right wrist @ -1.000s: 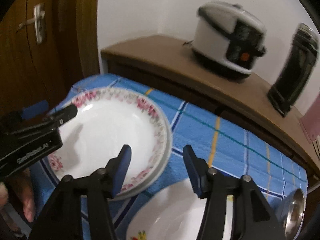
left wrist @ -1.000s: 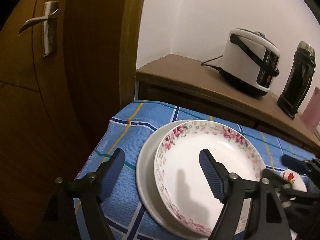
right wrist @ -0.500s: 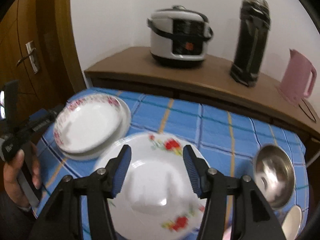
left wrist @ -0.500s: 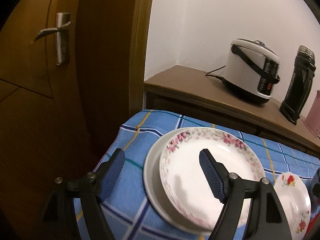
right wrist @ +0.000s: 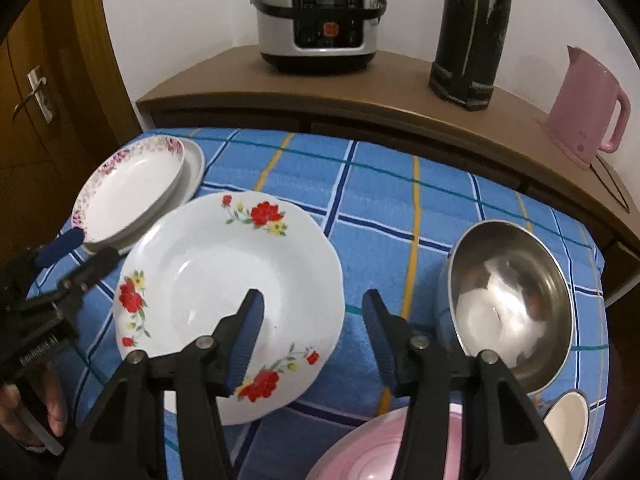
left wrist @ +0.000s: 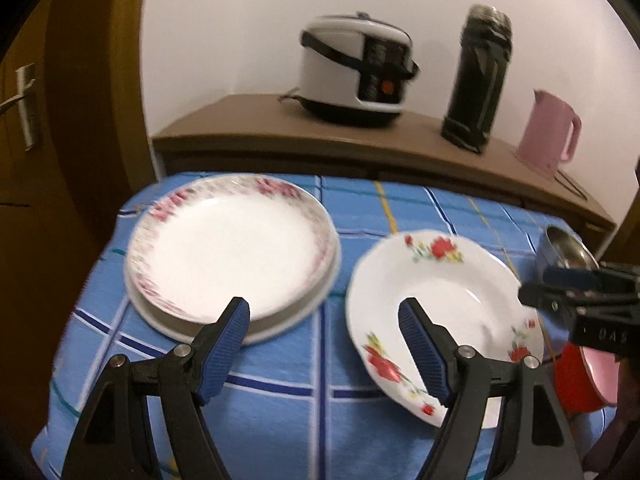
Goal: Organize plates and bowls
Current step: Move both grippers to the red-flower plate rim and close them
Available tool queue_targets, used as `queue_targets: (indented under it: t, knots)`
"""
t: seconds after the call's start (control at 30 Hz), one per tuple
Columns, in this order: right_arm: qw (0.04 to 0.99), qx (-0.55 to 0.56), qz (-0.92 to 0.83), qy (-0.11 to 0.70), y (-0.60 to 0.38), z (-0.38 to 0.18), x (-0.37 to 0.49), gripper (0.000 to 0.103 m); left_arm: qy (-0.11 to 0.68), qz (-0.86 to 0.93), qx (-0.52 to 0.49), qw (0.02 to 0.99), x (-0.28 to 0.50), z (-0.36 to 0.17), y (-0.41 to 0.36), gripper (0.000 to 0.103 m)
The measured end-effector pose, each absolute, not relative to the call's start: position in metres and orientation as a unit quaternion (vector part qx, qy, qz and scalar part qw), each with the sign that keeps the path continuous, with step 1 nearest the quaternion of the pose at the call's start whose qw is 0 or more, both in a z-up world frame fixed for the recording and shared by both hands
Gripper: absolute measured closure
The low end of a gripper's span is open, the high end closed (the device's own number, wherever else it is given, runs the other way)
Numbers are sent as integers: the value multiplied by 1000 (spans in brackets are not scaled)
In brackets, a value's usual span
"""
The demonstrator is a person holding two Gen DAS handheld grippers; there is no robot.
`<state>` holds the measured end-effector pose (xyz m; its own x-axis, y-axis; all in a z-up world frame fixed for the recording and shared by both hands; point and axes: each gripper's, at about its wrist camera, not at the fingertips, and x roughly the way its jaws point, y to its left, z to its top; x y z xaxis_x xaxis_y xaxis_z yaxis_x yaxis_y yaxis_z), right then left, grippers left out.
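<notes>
Beside red-flowered plate (right wrist: 228,276), steel bowl (right wrist: 512,304)

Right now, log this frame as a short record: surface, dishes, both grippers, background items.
surface: blue checked cloth
stack: pink-rimmed plate on a plain plate, far left
middle: red-flower plate, lying alone
right: steel bowl; pink bowl at near edge
left gripper: open, empty
right gripper: jaws just closing, nothing between them, over the red-flower plate's right rim
background: rice cooker, black flask, pink kettle
</notes>
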<state>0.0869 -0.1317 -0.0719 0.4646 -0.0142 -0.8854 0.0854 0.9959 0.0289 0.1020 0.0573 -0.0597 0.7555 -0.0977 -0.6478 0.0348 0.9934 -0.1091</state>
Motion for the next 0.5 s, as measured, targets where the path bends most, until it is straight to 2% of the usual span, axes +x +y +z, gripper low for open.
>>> queue_targets:
  t: [0.37,0.43,0.5]
  knots:
    - [835,14,-12,550,-127,-85,94,58,373,-71,-22,925,108,-70,36,24]
    - [832,10,-9,554,-127,-85,95,58,381,-77,-19,921,111,-73,33,34]
    - [830,2,-5,558,-126,-86,96,58,388,-81,-17,918,113,-77,31,37]
